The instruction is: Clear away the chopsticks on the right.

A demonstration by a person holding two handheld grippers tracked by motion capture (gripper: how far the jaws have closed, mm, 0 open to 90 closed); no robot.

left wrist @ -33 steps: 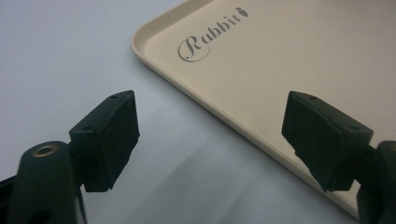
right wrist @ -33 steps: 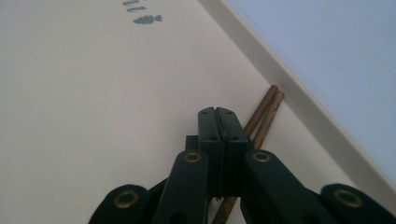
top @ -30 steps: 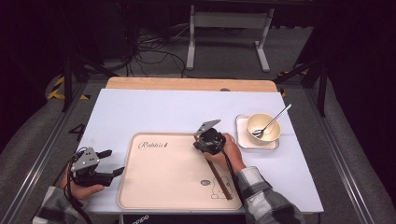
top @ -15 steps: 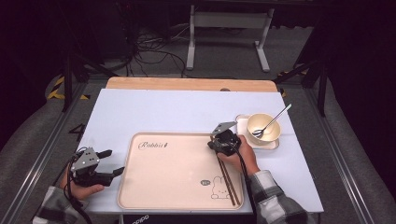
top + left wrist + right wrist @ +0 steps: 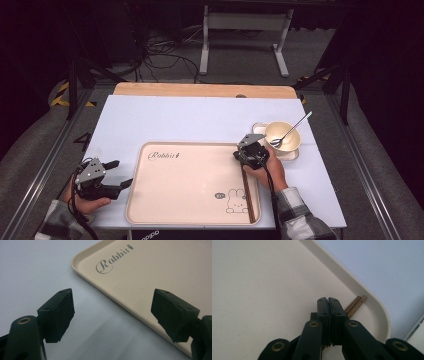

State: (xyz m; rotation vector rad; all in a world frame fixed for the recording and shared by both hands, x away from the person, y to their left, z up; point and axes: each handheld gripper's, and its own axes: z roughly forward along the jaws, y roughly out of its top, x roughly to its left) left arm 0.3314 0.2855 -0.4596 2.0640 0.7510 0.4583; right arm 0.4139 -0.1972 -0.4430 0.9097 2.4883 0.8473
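**Chopsticks at the tray's edge: a thin grip that could slip**

The chopsticks lie along the right inside wall of the tray, their far tips reaching into the tray's rounded corner. The right gripper sits over that same corner, jaws pressed together. In the right gripper view the sticks run underneath the closed jaws, but whether the pads actually pinch them or merely rest above cannot be made out, since the gripper's own body covers the contact point.

Risks, as I judge them: if the sticks are nudged rather than held, one may roll apart from the other or ride up the tray wall and tip out onto the table. The bowl with its spoon stands just beyond the tray's right corner, near the right hand; a wide swing could catch the spoon's overhanging handle and flip it out.

The left gripper rests beside the tray's left edge, jaws spread wide with nothing between them.

The near ends of the chopsticks are partly masked by the person's sleeve.
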